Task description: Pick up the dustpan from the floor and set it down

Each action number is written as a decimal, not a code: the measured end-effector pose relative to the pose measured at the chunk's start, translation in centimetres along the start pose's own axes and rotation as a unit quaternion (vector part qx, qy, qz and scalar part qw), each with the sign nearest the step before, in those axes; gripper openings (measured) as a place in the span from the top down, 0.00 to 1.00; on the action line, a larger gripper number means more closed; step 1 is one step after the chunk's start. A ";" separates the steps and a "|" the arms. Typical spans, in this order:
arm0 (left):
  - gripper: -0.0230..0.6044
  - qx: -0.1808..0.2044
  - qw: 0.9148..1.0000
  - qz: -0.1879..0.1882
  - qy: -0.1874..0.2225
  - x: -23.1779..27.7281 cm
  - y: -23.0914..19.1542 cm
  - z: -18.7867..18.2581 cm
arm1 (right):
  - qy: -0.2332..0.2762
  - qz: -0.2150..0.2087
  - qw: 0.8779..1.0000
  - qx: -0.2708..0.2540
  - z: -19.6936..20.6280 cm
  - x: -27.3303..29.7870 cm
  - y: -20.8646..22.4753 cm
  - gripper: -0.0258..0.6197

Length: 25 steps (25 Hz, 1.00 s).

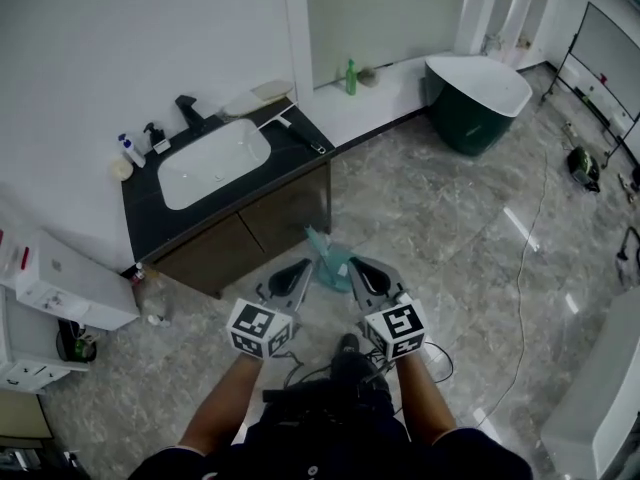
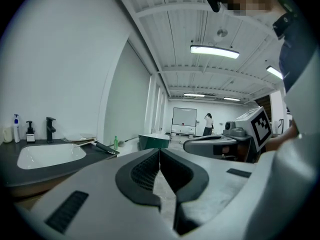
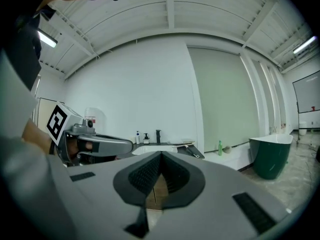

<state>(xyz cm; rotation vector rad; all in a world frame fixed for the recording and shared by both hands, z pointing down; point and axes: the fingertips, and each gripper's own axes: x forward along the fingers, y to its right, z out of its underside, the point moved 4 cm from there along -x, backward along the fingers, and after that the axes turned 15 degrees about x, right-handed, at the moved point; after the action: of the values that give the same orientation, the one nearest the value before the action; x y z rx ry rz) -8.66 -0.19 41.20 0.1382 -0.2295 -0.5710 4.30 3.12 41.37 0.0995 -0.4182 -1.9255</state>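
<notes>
The teal dustpan [image 1: 330,260] lies on the grey marble floor just in front of the vanity cabinet's corner. My left gripper [image 1: 301,266] is at its left and my right gripper [image 1: 357,264] at its right, both held near level with their tips by the pan's near edge. In the left gripper view the left gripper [image 2: 160,151] has its jaws meeting, with nothing between them. The right gripper [image 3: 161,155] is shut and empty too. The dustpan is hidden below the jaws in both gripper views.
A dark vanity with a white sink [image 1: 213,160] and a wooden cabinet [image 1: 255,230] stands ahead on the left. A green bathtub [image 1: 478,93] is at the back right. A white cable [image 1: 530,258] runs across the floor at right. A white box [image 1: 62,283] sits at left.
</notes>
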 end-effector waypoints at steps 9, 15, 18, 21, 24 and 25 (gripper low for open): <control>0.94 -0.002 0.998 -0.037 -0.047 7.1 -1.4 -0.8 | -0.021 -0.039 0.999 0.011 -2.3 3.2 8.2 0.95; 0.94 -0.005 0.996 -0.041 -0.081 9.4 -2.3 0.6 | -0.040 -0.052 0.998 0.016 -1.2 5.3 10.6 0.95; 0.94 -0.012 0.995 -0.039 -0.091 10.4 -2.7 1.8 | -0.049 -0.050 0.997 0.017 -0.4 5.9 11.3 0.95; 0.94 -0.020 0.994 -0.031 -0.098 11.3 -2.6 3.1 | -0.063 -0.044 0.997 0.022 0.8 6.2 12.0 0.95; 0.94 -0.026 0.994 -0.024 -0.103 11.9 -2.4 4.3 | -0.083 -0.041 0.995 0.022 2.2 6.7 12.6 0.95; 0.94 -0.029 0.994 -0.023 -0.105 12.1 -2.4 4.6 | -0.092 -0.042 0.995 0.021 2.7 6.9 12.8 0.95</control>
<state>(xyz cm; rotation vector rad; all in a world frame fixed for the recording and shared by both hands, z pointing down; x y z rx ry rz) -1.19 -9.09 47.35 0.0275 -0.4140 -0.6371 12.20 -6.77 49.07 -0.0339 -0.5846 -2.0177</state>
